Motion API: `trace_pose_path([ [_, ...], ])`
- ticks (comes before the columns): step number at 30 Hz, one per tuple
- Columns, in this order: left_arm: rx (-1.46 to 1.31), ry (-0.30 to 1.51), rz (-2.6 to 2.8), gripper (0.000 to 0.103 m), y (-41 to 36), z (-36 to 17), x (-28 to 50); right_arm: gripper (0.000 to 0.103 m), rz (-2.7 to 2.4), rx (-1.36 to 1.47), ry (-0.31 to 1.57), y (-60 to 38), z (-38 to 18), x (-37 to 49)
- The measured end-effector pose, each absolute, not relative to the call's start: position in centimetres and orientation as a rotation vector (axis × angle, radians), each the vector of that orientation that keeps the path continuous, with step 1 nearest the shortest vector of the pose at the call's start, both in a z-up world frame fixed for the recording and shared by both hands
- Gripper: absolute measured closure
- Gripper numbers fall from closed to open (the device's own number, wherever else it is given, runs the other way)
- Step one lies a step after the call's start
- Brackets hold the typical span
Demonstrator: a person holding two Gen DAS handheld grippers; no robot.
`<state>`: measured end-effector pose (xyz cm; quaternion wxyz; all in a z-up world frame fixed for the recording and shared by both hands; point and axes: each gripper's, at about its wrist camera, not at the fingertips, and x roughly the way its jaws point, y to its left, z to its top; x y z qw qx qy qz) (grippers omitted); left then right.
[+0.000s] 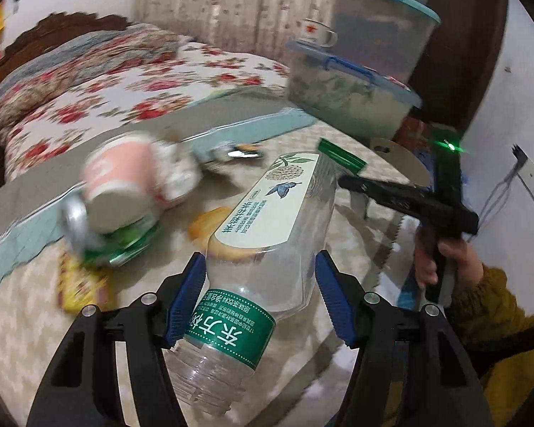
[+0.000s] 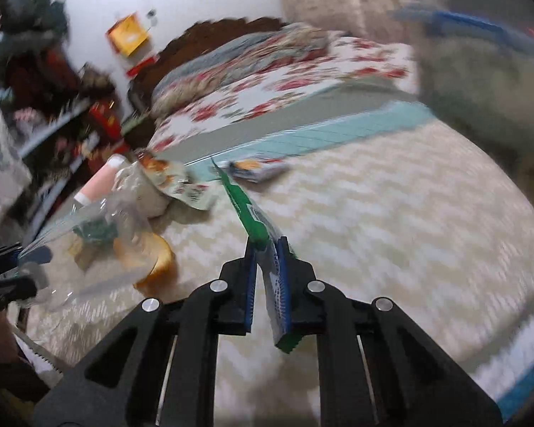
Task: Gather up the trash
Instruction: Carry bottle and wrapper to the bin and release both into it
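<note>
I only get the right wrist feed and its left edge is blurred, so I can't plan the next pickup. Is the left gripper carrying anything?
Observer: Yes, the left gripper is shut on a clear plastic bottle with a green label.
Operator: Any trash by the pink cup?
Observer: A crushed green can lies just below the pink paper cup.
Operator: Anything on the storage boxes?
Observer: A white mug with a red star sits on the lower box.

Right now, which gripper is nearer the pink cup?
Left. The left gripper, clamping the plastic bottle, sits just right of the pink cup. The right gripper, pinching a green wrapper, is farther off to the right.
</note>
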<state>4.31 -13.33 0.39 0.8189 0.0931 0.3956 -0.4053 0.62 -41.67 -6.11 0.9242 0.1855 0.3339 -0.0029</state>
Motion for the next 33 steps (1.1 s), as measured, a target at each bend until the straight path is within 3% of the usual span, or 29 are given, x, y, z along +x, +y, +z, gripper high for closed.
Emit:
trace_pose_path([
  [14,0.383,0.901,-1.112,0.043,-34.8,-1.9,4.7,0.089,-0.332,0.664,0.471,-57.2,-7.0,-11.5],
  [23,0.408,0.889,-1.219,0.043,-49.6,-1.6,4.8,0.089,-0.446,0.706,0.424,-65.6,-6.9,-12.0],
  [26,0.428,0.868,-1.209,0.042,-53.5,-1.9,4.5,0.084,-0.478,0.730,0.428,-67.7,-7.8,-12.2],
  [29,0.436,0.888,-1.182,0.034,-56.8,-2.6,4.7,0.003,-0.493,0.836,0.384,-70.2,-9.1,-12.9],
  [33,0.401,0.904,-1.183,0.034,-56.5,-2.2,5.3,0.008,-0.550,0.866,0.297,-70.6,-9.3,-15.1],
])
